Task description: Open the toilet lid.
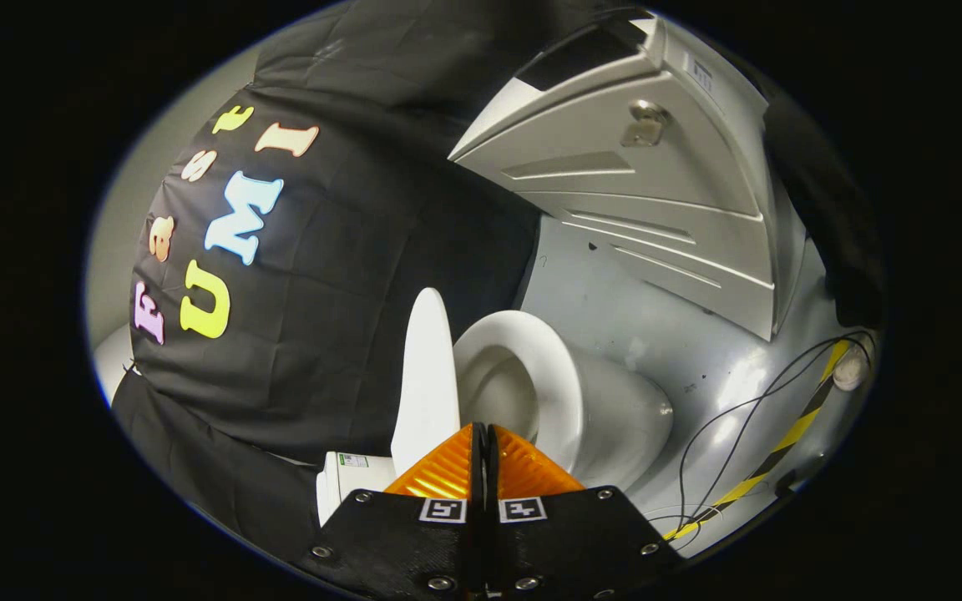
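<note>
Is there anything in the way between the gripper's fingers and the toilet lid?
Nothing visible is. The gripper has its fingers closed together, holding nothing, and the lid stands raised on edge just ahead of them, beside the open seat. Only open air lies between.

Gripper (483, 430) fingers pressed together, nothing between them. Raised lid (427, 376) stands just ahead at 11 o'clock; open bowl (531, 367) at 1 o'clock. Bare floor (656, 325) beyond. Cables (748, 417) at 3 o'clock; grey cabinet (640, 192) farther, 1 o'clock.
</note>
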`<state>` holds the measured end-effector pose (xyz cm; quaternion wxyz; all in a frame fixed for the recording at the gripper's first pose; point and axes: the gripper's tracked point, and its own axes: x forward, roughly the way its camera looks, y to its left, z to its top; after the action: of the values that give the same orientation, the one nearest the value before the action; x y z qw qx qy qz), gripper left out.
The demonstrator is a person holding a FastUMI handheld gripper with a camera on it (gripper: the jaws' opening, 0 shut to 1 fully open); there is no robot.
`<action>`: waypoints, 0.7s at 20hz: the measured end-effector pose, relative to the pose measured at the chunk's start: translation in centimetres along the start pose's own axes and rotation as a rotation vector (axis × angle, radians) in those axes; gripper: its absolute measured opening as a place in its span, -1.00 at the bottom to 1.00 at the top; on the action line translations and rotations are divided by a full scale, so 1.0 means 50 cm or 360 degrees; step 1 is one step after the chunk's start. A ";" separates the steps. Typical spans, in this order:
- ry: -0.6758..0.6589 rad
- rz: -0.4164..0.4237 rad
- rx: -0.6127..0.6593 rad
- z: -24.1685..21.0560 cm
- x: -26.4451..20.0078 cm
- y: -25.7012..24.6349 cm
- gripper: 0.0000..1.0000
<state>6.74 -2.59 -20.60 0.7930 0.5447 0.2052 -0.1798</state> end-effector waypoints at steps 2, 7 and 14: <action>-0.0007 -0.0006 -0.0034 0.002 -0.008 0.017 -1.00; -0.0022 -0.0020 -0.0139 0.004 -0.027 0.066 -1.00; -0.0059 -0.0023 -0.0196 0.001 -0.046 0.103 -1.00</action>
<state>7.41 -0.73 -15.29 0.8273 0.4901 0.2050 -0.1828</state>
